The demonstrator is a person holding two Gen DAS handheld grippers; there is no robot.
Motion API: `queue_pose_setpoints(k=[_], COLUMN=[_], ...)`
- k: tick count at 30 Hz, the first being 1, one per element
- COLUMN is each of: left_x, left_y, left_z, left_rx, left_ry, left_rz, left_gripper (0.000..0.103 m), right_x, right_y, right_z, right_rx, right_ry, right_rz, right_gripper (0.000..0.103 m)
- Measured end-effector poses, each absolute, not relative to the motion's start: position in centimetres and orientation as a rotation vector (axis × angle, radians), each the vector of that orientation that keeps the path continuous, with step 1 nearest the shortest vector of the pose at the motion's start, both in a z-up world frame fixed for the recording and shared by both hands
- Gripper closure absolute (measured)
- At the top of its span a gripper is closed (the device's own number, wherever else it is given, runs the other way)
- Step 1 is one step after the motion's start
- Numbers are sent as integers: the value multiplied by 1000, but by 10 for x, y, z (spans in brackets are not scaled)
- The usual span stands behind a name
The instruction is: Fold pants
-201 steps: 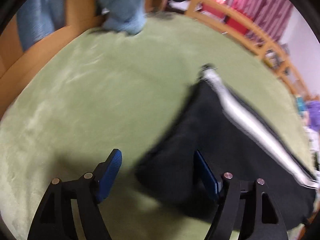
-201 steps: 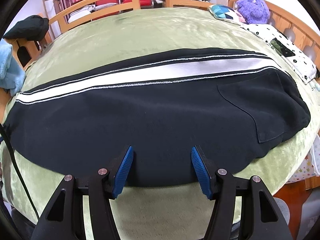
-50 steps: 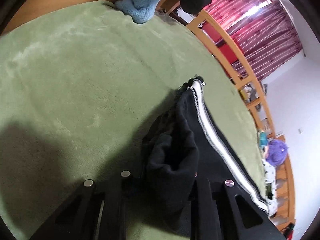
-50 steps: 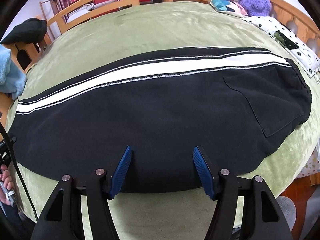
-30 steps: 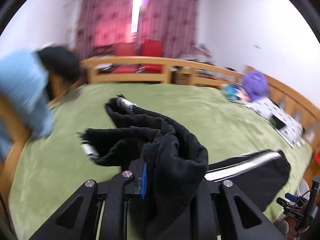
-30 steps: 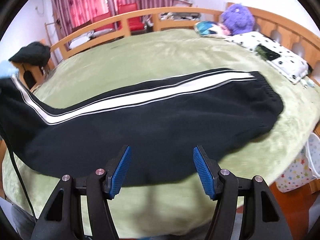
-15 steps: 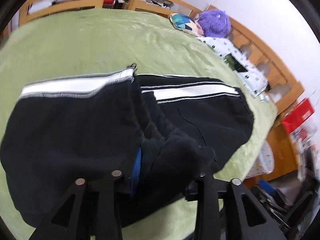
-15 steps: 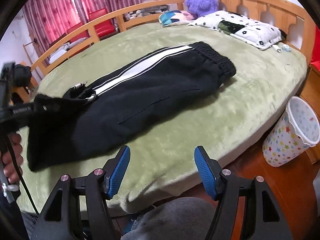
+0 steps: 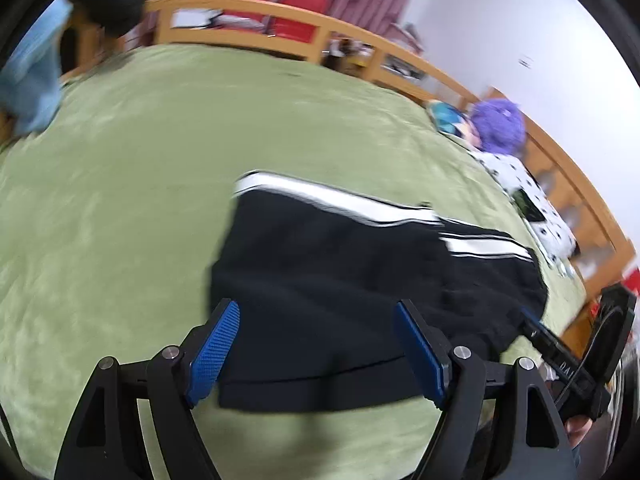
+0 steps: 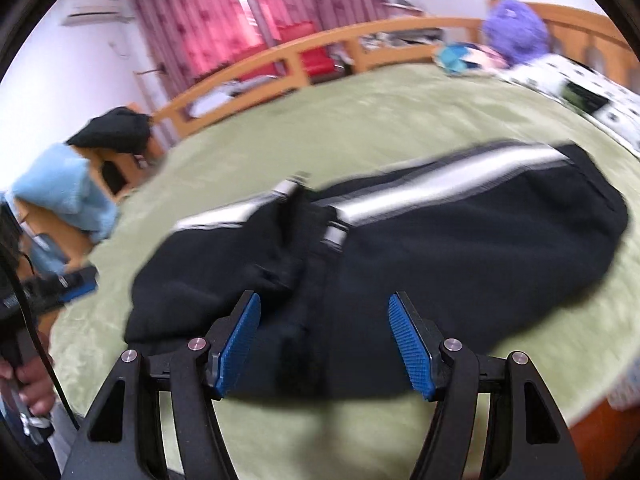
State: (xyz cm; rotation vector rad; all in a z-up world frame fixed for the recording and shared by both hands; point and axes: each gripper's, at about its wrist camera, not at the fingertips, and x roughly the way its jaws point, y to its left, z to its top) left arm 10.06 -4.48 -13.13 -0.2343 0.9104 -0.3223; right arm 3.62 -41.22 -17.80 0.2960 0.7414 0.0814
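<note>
The black pants (image 9: 360,280) with a white side stripe (image 10: 420,188) lie on the green bed (image 9: 120,200), folded once so that the leg end rests over the upper part. The left gripper (image 9: 316,344) has its fingers spread wide and holds nothing; the right gripper (image 10: 324,340) is also spread and empty, just above the near edge of the cloth.

The top layer looks bunched in the middle, not flat. If the next fold is made over this lump, I think the packet becomes thick and crooked, and the stripes will not meet. A pinch that takes only one layer can pull the fold apart.

The near edge of the bed is close under both grippers, so cloth dragged toward the person may slide off. To the left the cover is free. A spotted pillow (image 9: 528,196) and a purple toy (image 9: 498,124) sit beyond the waist end, near the wooden bed frame (image 9: 280,32).
</note>
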Motion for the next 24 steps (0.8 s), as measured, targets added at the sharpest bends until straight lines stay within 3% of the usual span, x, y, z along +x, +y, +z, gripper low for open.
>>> queue_pose_setpoints(k=[5,6,7,8,10,12,16,21,24], left_x=[99,100,101,102,104,103,101,113,120], left_y=[-7,-2,3,10,15,17,19,13,9], left_z=[-152,-155,-159,-162,-166,-165,-164,-180,-183], left_rx=[-268,-273,-285,-306,-335,-347,-343,-348,-330], left_ry=[937,944,951,959,964,947,921,966,971], left_rz=[-262,-253,-244,-237,-235,-252,-316,-359,-376], left_gripper=[25,25,25,25,25,25,25,25,25], right_x=[81,90,97,104,102,74,34,34,28], right_y=[-389,-387,-384,-379,-372,-388,-397,-381,-379], right_z=[-196,-202,-207,-210,-199,-168,-150,-222,-230], right_rx=[306,322,339,332,282,402,400,295,281], right_ry=[812,846,873,897,864,692,666,935,950], right_rz=[161,165,178,188,183,236,206,119,125], right_gripper=[38,43,69,81,85,86,87,85,80])
